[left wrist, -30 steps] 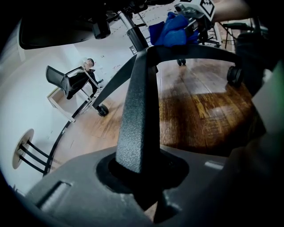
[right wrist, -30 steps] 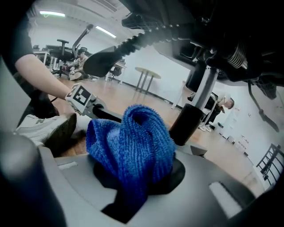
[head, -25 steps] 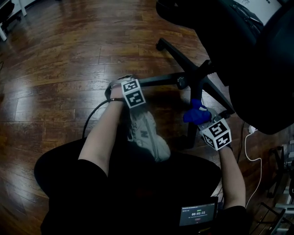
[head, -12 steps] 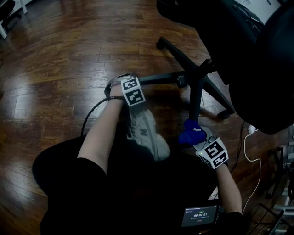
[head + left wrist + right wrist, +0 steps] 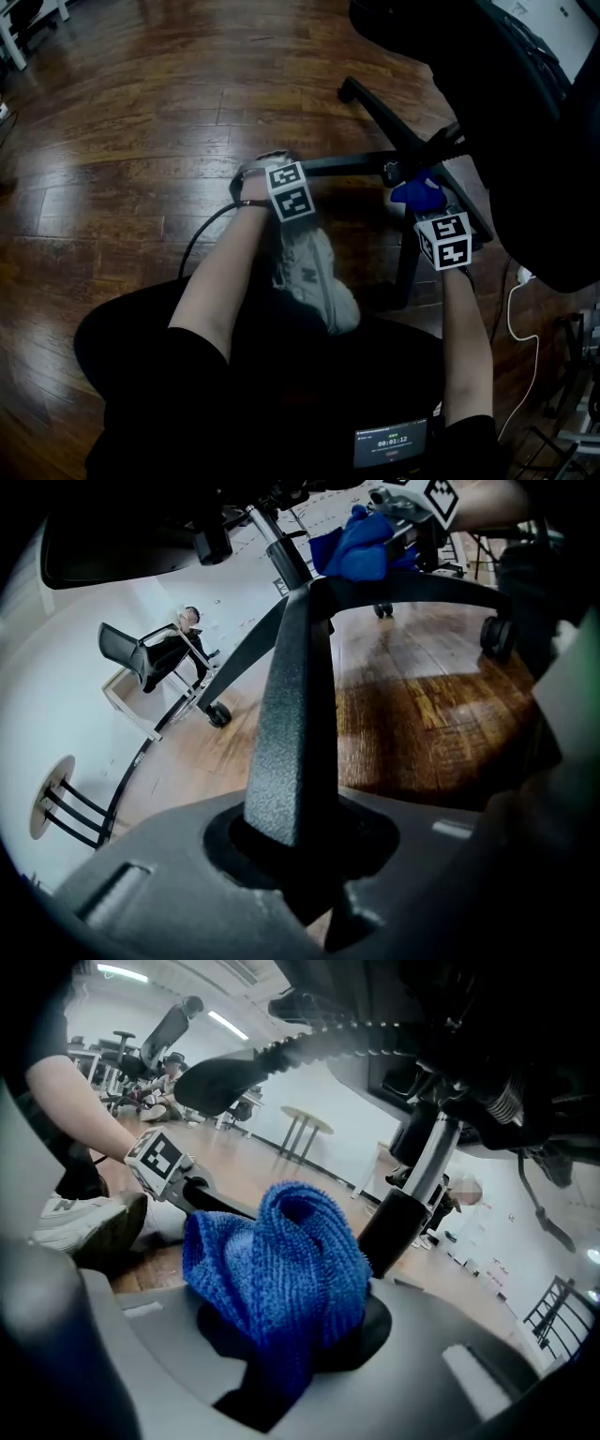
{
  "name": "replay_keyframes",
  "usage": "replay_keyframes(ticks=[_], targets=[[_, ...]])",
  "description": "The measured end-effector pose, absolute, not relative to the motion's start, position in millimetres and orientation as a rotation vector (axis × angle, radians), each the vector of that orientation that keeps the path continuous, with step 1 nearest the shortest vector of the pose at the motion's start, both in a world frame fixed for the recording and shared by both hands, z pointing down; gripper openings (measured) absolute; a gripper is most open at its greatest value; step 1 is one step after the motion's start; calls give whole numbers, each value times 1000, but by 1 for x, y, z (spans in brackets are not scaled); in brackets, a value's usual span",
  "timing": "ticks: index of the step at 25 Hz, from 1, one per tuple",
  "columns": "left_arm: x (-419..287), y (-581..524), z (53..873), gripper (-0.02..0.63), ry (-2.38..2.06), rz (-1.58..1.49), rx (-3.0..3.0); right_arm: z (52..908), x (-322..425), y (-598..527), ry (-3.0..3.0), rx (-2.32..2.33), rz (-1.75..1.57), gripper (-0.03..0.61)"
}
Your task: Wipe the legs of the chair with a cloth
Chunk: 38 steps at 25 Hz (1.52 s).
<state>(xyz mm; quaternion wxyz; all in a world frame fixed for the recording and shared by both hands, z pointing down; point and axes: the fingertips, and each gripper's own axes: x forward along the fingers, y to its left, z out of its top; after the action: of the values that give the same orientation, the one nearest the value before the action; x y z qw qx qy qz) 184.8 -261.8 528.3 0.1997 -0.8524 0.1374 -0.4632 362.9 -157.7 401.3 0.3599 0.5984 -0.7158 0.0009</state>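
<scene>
Hands each carry 1 gripper beside a black office chair (image 5: 525, 112) on a wood floor (image 5: 141, 112). The left gripper (image 5: 300, 855) is clenched on a chair leg (image 5: 291, 696) - its jaws pinch the textured black bar near its outer end. In the head view that leg runs level from the hub (image 5: 424, 157) out to the left. The right gripper (image 5: 281, 1372) is clamped on a blue cloth (image 5: 281, 1269), which is bunched up and bulges out above the jaws.

The cloth is at the inner end of the legs, just beside the black centre column (image 5: 405, 1221). In the left gripper view it sits on top of the held leg where it meets the hub. In the head view the cloth shows as a blue lump just ahead of the right gripper's marker cube (image 5: 442, 240).

Another leg runs up-left to a caster (image 5: 348, 92), and 1 more points back toward the person (image 5: 407, 272). A grey-white sneaker (image 5: 311, 274) rests on the floor between the 2 forearms, and a black cable (image 5: 199, 232) curves beside the left arm.
</scene>
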Motion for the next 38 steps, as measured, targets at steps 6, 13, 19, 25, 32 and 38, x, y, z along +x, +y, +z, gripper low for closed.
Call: replay_keyframes(ticks=[6,13,19,25,32,38], targets=[[183,-263,529,78,389,-1300,-2386,411,345,-133,-1883,1459,-6,80],[183,-263,529,78,383,-1301,-2383,450,280,5,-2071,987,100,80],[183,-264,530,78,389,-1302,-2388,458,273,26,-2099,926,85,80],[183,-264,528,78,394,-1295,-2381,439,306,-52,-1993,1118,-28,80],[184,-263,527,78,392,-1288,-2380,398,362,-172,-1920,1467,-11,80],[183,-263,527,78,388,-1292,-2382,405,349,-144,-1942,1438,18,80]])
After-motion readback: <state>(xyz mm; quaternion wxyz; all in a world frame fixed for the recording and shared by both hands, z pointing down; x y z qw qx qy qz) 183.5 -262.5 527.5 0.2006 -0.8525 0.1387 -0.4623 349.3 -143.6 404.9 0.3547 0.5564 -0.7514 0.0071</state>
